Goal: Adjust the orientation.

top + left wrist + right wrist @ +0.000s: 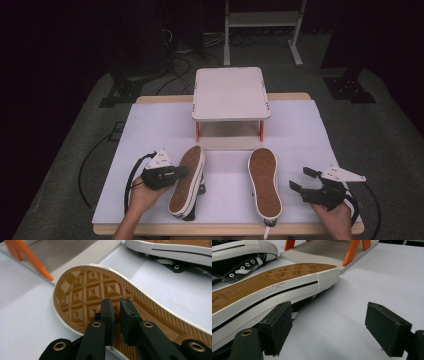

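— What have you got on the surface [150, 125] right now?

— I see a small white stand [230, 93] with orange legs at the far middle. Two sneakers lie just in front of it, soles up. The left sneaker [187, 181] sits in front of the stand's left leg, tilted on its side; the right sneaker [264, 182] sits in front of its right leg, sole flat to the camera.

— And the hand-held grippers?

— My left hand-held gripper [115, 315] is over the tan sole of the left sneaker, in front of the stand and to its left. Its jaws are nearly together with a thin gap, nothing between them. Whether they touch the sole, I cannot tell. My right hand-held gripper [299, 180] is in front of the stand and to its right, just beside the right sneaker's edge, jaws spread wide and empty.

— Any brand or writing?

— None I can read. The soles show a diamond tread, and the white sidewall has a black stripe. The eyelets and laces are too small for any label.
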Demonstrator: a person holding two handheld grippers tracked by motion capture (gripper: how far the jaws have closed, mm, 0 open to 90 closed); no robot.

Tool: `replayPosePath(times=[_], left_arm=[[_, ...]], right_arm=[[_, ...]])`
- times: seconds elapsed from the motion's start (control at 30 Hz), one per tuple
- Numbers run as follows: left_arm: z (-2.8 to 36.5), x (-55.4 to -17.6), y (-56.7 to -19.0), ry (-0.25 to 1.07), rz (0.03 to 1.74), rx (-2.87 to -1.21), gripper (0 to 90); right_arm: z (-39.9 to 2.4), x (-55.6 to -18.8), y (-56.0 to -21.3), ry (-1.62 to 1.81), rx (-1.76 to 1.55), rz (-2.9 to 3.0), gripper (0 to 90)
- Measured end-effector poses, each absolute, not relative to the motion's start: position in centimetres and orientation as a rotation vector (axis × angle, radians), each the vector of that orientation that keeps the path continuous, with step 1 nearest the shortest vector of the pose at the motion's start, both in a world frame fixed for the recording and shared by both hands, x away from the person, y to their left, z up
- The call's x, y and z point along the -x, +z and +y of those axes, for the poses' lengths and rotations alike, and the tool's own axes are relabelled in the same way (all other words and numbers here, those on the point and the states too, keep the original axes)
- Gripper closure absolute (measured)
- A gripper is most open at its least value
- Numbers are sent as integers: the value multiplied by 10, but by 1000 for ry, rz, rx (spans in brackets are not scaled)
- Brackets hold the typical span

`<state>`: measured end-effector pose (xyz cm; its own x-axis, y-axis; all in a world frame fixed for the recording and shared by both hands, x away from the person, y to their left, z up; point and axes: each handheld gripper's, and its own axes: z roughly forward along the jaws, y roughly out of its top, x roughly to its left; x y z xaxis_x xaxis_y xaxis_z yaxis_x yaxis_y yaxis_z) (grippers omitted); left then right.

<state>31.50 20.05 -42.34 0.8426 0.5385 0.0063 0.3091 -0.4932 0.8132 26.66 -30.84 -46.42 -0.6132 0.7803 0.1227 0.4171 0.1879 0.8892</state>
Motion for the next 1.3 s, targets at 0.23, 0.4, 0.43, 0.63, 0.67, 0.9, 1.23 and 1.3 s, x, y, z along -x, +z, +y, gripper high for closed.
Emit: replayPosePath(times=[0.23, 0.4, 0.43, 0.63, 0.67, 0.9, 1.23, 1.3], left_arm=[[223, -311, -429, 348, 682, -2096, 805], [237, -309, -434, 340, 723, -2071, 799], [238, -309, -435, 338, 727, -2065, 796], [242, -311, -433, 348, 755, -2060, 779], [243, -311, -432, 351, 757, -2052, 779], [247, -306, -406, 401, 745, -1979, 780], [214, -296, -393, 371, 603, -2052, 793], [209, -297, -394, 368, 594, -2077, 793]], right_arm=[[-306, -268, -465, 1386, -1127, 2121, 209], [-304, -269, -466, 1380, -1122, 2124, 210], [-303, -269, -466, 1379, -1121, 2125, 210], [-303, -269, -466, 1375, -1125, 2127, 210], [-303, -269, -466, 1374, -1119, 2123, 210], [-305, -268, -465, 1377, -1121, 2118, 210], [-304, -267, -465, 1378, -1117, 2121, 210], [-305, -267, -465, 1379, -1117, 2118, 210]])
